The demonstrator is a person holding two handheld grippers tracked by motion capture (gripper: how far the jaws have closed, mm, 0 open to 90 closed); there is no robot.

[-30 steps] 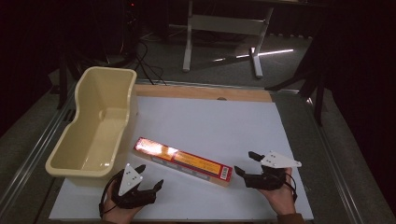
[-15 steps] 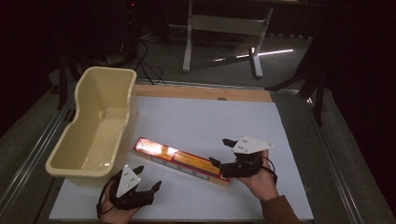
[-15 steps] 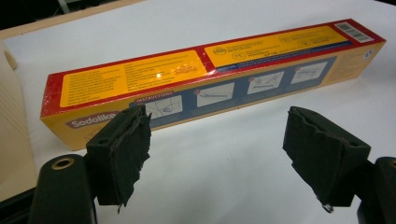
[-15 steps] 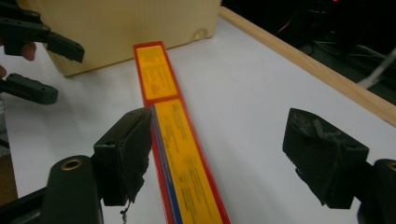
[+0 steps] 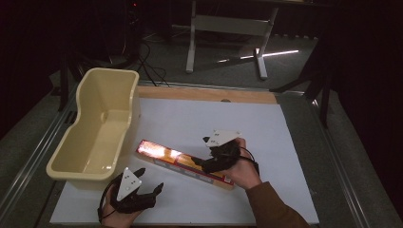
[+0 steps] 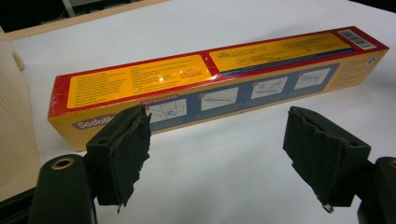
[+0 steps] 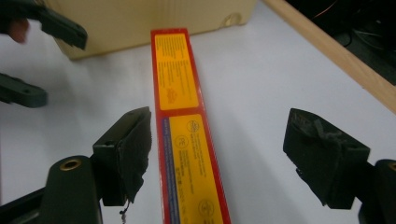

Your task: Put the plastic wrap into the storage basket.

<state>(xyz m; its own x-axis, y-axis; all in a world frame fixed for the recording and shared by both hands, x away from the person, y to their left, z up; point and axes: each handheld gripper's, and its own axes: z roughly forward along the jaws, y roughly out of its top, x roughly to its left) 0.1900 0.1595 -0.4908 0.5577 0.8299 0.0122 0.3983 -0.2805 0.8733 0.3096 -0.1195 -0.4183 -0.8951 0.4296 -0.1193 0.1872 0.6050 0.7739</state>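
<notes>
Cream plastic tub (image 5: pixel 97 133), far left on the white sheet (image 5: pixel 266 123), is seen empty. Long red-yellow box (image 5: pixel 183 164) lies just right of it. Right gripper (image 5: pixel 205 164) is held apart over the box; left gripper (image 5: pixel 145 192) gapes nearby.

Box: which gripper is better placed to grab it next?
Right. The right gripper is open over the box, jaws either side of it. The left gripper is open too, but short of it.
</notes>
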